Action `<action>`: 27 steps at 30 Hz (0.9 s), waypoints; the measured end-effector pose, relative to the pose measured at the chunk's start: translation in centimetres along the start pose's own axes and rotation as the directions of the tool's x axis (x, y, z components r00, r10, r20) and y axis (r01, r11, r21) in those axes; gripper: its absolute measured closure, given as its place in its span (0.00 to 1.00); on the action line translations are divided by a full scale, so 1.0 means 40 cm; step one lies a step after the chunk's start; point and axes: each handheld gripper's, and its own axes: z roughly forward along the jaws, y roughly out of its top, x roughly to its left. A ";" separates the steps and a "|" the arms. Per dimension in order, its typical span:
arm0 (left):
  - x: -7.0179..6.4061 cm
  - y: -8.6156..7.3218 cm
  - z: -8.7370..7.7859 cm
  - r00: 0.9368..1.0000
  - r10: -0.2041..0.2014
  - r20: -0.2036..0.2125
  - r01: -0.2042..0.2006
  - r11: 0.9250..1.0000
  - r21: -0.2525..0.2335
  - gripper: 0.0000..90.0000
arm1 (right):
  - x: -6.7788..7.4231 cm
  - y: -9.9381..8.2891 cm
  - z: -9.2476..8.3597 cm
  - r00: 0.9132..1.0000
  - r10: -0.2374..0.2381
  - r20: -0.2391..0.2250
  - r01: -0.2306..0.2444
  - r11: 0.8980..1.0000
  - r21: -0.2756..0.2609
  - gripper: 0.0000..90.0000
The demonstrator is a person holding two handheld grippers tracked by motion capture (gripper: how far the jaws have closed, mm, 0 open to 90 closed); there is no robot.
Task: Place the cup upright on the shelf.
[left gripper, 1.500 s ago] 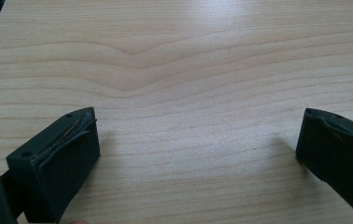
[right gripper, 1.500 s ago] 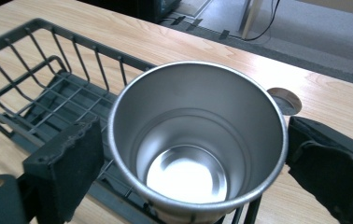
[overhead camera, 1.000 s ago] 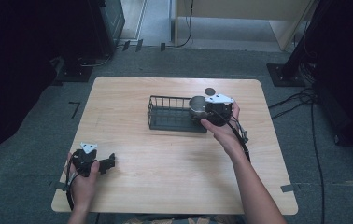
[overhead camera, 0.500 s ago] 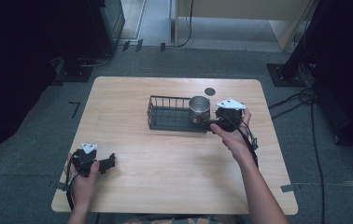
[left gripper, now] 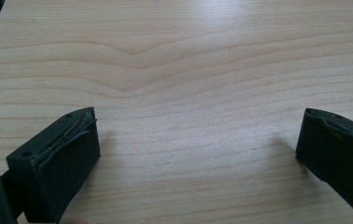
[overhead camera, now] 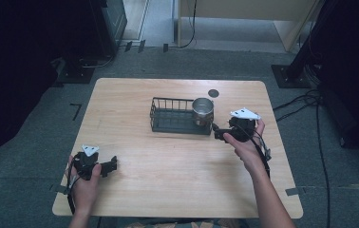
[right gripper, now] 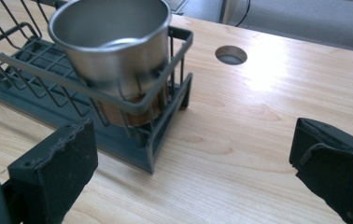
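**A:** Start at the near edge. What were the hands doing?

**B:** The left gripper point(overhead camera: 112, 163) sat low over the near left corner of the pale wooden table point(overhead camera: 168, 161), jaws spread wide with only bare wood grain between them in its own view. It held nothing. The right gripper point(overhead camera: 217, 132) was farther in, just beside the right end of the dark wire dish rack point(overhead camera: 168, 124). Its jaws also stood wide apart and empty, pointed at the rack's near corner.

**A:** And the cup?

**B:** The small shiny stainless-steel cup point(right gripper: 114, 42) stood upright inside the rack's right end, hard against the corner wires, with a brownish band showing near its base. Its rim rose above the top rail. Beyond it was a round cable hole in the table point(right gripper: 231, 54), and past the table's far edge, grey floor.

**A:** How would you expect that cup to handle?

**B:** Light and rigid, I'd judge. Thin metal won't crush under the jaws, but the polished wall looked slippery, so a pinch on the curved side could slide. I'd take it by the rim, one jaw inside and one outside, on the part that cleared the rail. The rack wires crowded the lower wall, so there was no room for a jaw there.

**A:** Any worry about the rack?

**B:** It looked light too; a crooked lift might drag it along.
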 end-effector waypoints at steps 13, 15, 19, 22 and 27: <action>0.000 0.000 0.000 1.000 -0.001 0.000 0.001 1.000 -0.001 0.00 | -0.033 -0.061 -0.004 0.999 0.020 0.025 -0.021 0.999 0.036 0.01; 0.000 0.000 0.000 1.000 -0.001 0.000 0.001 1.000 -0.001 0.00 | -0.039 -0.071 -0.006 0.999 0.024 0.029 -0.025 0.999 0.040 0.01; 0.000 0.000 0.000 1.000 -0.001 0.000 0.001 1.000 -0.001 0.00 | -0.051 -0.090 -0.010 0.999 0.034 0.038 -0.036 0.998 0.050 0.01; 0.000 0.000 0.000 1.000 -0.001 0.000 0.001 1.000 -0.001 0.00 | -0.060 -0.104 -0.014 0.998 0.035 0.048 -0.038 0.998 0.059 0.01; 0.000 0.000 0.000 1.000 -0.001 0.000 0.001 1.000 -0.002 0.00 | -0.080 -0.125 -0.024 0.997 0.049 0.060 -0.053 0.997 0.064 0.01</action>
